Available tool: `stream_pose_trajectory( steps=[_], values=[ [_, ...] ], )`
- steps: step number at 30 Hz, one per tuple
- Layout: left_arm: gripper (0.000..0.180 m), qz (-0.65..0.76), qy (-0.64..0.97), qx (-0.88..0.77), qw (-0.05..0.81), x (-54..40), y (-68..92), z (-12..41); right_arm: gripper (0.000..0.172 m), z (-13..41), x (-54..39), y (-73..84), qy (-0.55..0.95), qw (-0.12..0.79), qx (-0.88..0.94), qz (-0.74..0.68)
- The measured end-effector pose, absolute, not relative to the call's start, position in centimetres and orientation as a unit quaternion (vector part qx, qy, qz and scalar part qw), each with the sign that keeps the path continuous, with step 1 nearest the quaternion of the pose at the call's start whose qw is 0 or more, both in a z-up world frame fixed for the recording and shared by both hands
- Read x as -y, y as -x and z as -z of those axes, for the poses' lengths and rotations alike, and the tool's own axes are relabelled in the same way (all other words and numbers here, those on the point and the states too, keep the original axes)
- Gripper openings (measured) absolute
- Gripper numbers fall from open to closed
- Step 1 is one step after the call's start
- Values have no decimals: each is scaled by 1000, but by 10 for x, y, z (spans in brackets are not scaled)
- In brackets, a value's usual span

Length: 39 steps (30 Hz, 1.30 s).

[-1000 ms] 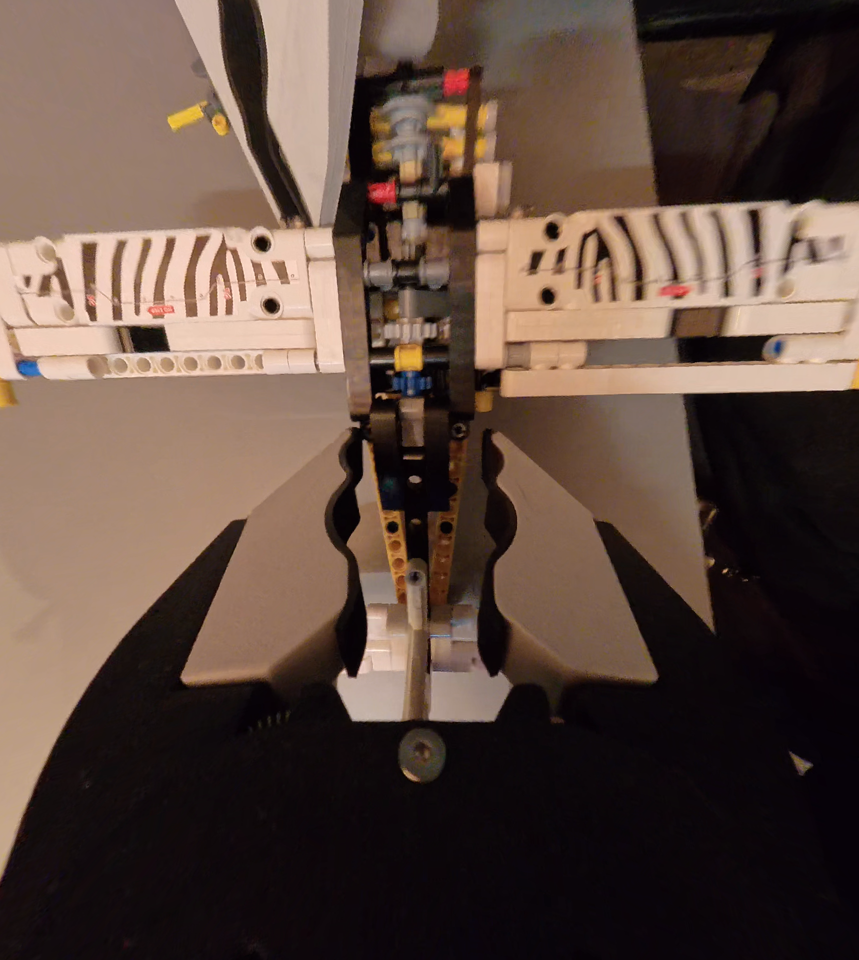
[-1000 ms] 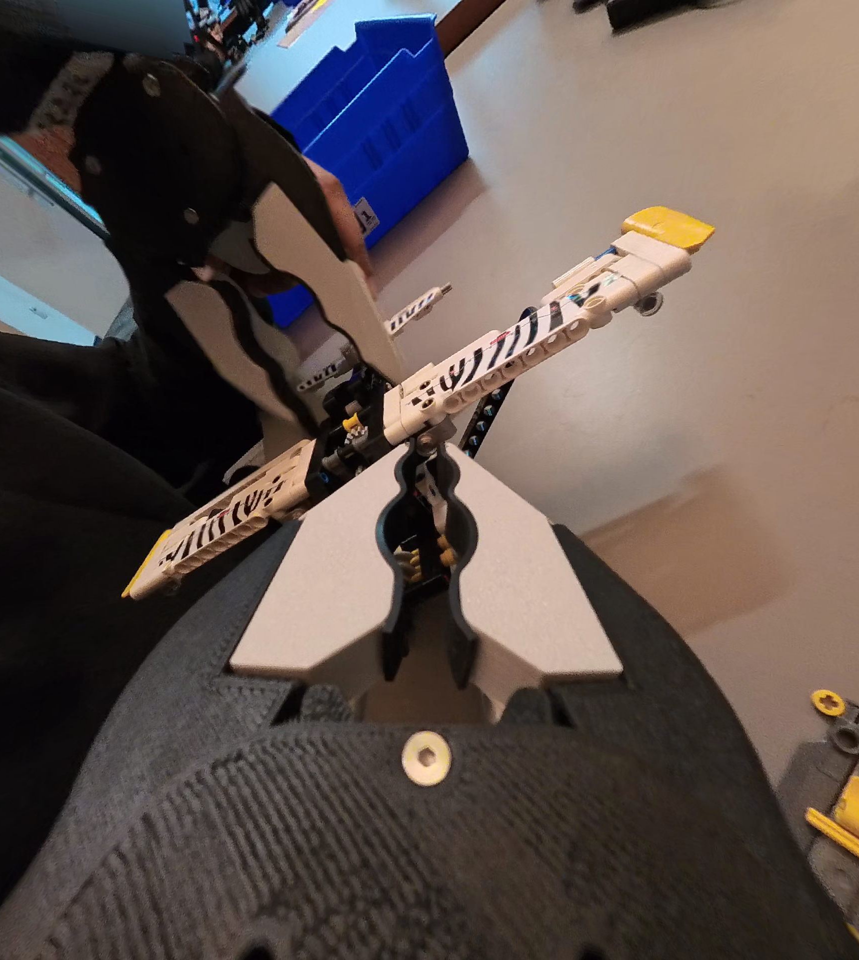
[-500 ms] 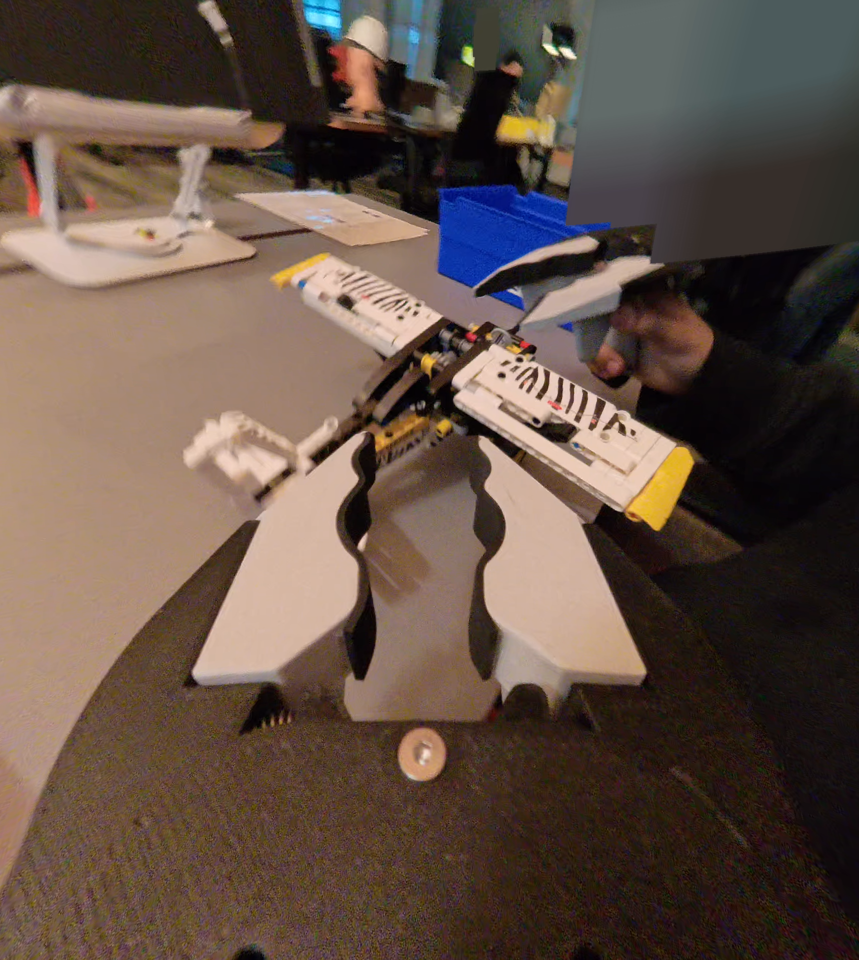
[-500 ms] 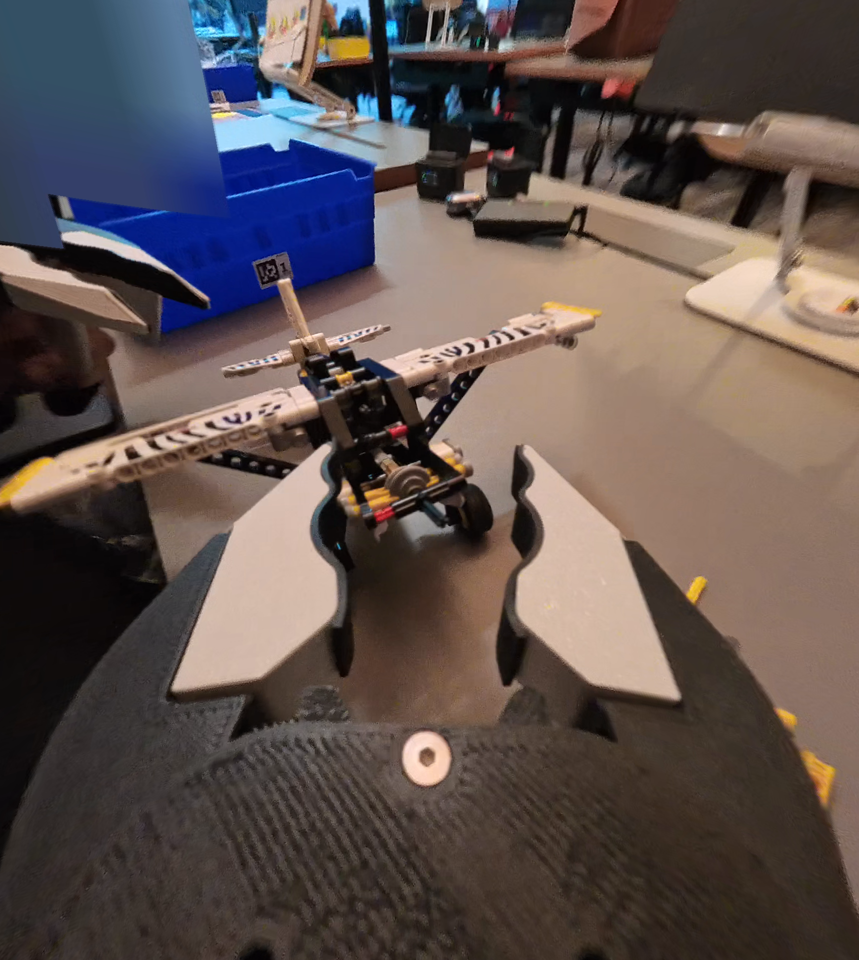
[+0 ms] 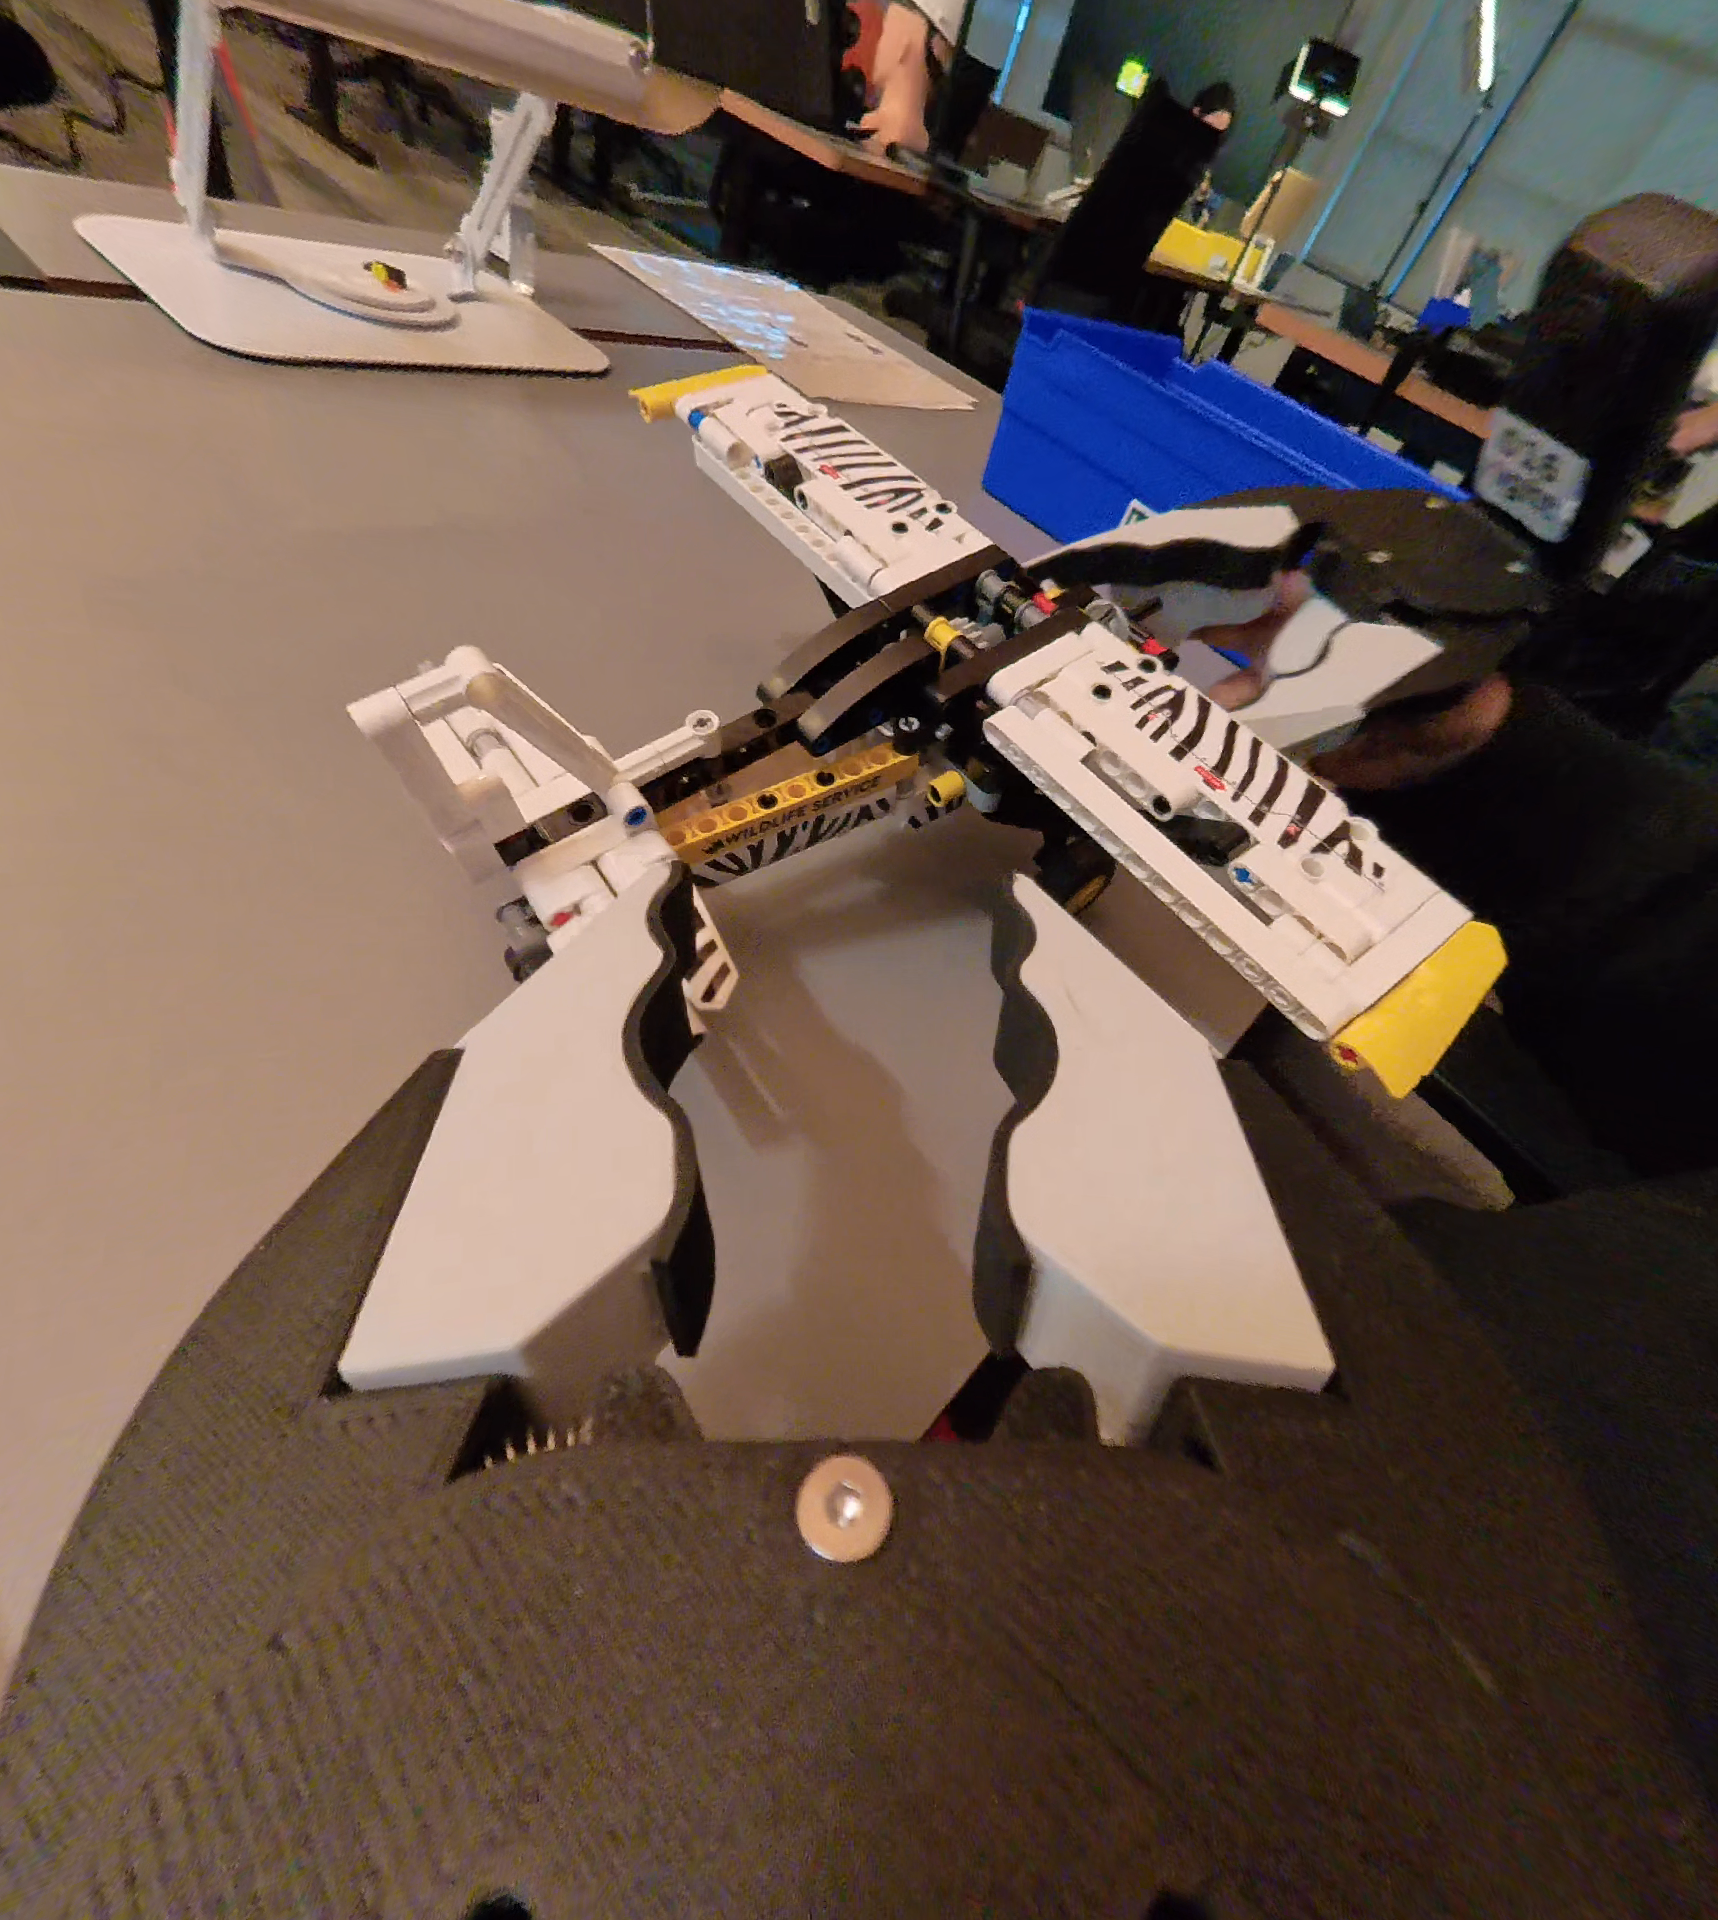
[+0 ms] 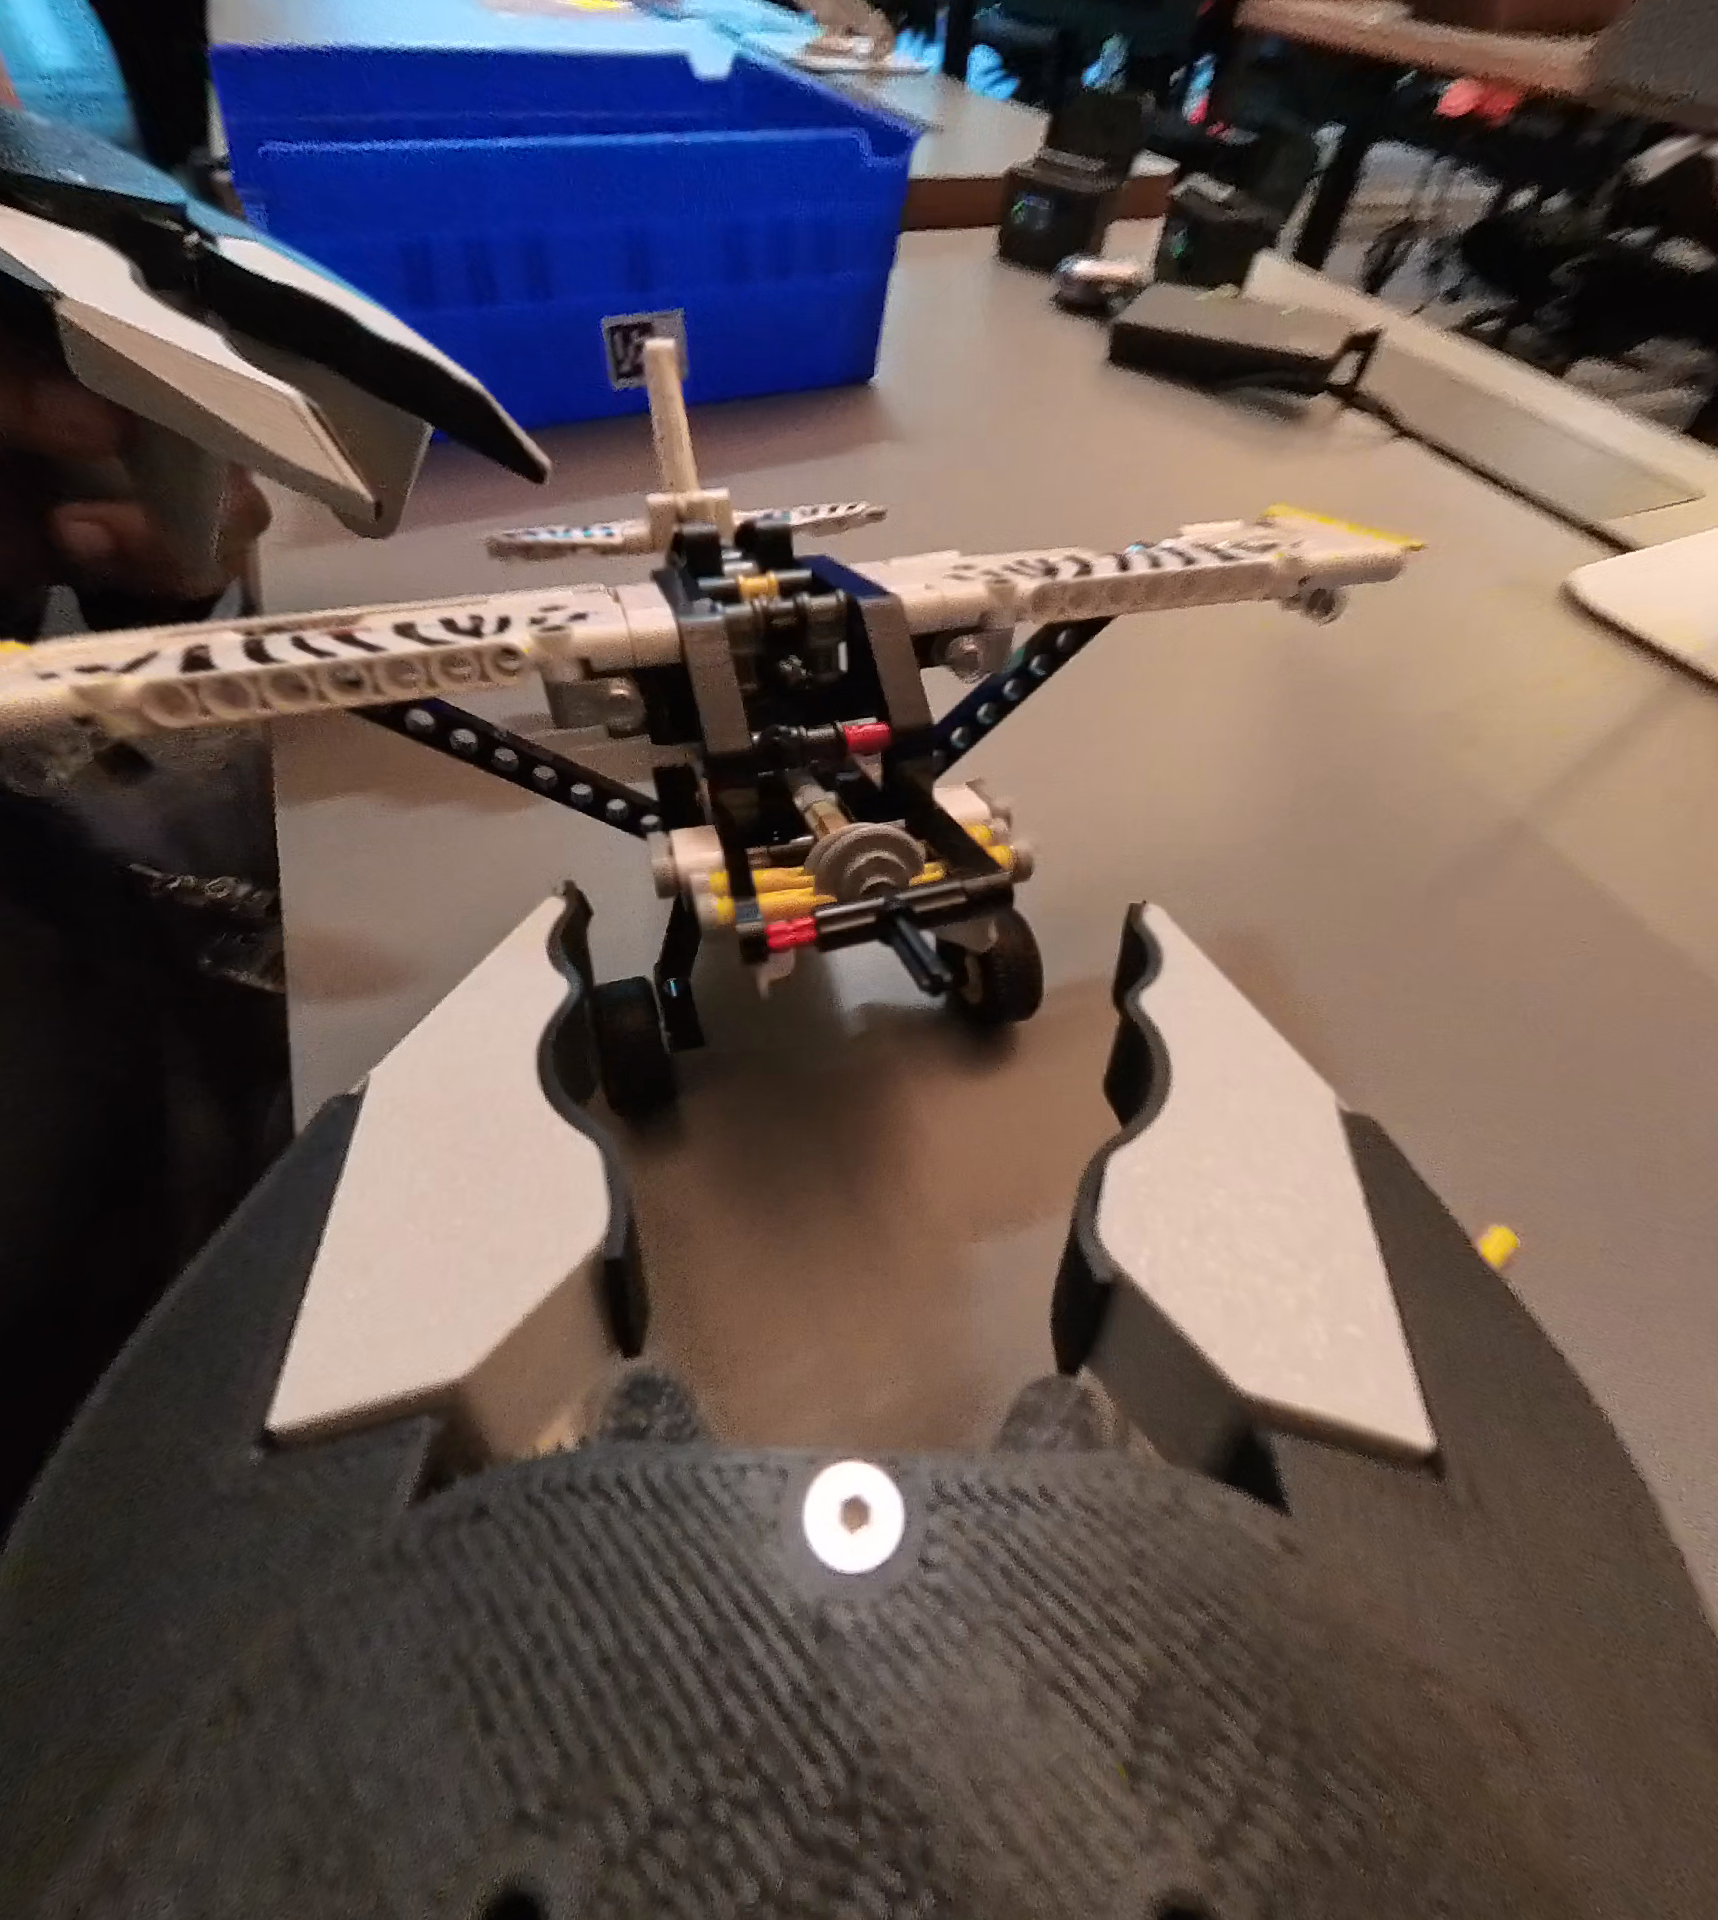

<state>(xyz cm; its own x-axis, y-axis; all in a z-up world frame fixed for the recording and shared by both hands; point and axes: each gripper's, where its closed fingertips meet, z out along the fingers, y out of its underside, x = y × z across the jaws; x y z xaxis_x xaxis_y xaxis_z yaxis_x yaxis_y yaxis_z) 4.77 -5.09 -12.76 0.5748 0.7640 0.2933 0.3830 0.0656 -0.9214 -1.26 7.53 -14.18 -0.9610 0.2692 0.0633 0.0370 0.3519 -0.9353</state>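
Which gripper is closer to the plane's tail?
Left. The left gripper sits open right beside the toy plane's tail, one finger just in front of it. The right gripper is open at the plane's nose, the far end from the tail.

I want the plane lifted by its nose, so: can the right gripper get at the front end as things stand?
Probably yes. The right gripper is open and faces the toy plane's nose head-on, with only bare table between them. The front wheels sit just below and might foul the fingers.
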Motion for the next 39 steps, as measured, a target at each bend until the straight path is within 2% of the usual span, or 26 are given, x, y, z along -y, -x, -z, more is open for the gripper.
stream_pose_trajectory(
  steps=[4, 7, 17, 20, 26, 33, 35, 39],
  values=[
    [56, -168, 662, 437, 586, 56, -54, 129, 91, 145, -56, 11, 63, 47, 820, -567],
    [55, -179, 657, 446, 581, 67, -55, 130, 76, 138, -47, 11, 52, 36, 809, -585],
    [56, -197, 639, 457, 587, 93, -39, 129, 75, 132, -41, 24, 87, -1, 810, -580],
    [56, -201, 635, 452, 593, 92, -39, 129, 74, 128, -42, 34, 93, 26, 803, -587],
    [56, -217, 637, 445, 591, 94, -39, 132, 74, 94, -57, 76, 174, 134, 739, -637],
    [56, -203, 641, 432, 602, 81, -42, 132, 74, 134, -60, 81, 302, 207, 739, -565],
    [56, -200, 645, 425, 603, 74, -43, 134, 74, 134, -54, 72, 310, 245, 737, -548],
    [56, -203, 650, 409, 607, 62, -44, 131, 75, 136, -39, 60, 384, 253, 730, -506]
  ],
)
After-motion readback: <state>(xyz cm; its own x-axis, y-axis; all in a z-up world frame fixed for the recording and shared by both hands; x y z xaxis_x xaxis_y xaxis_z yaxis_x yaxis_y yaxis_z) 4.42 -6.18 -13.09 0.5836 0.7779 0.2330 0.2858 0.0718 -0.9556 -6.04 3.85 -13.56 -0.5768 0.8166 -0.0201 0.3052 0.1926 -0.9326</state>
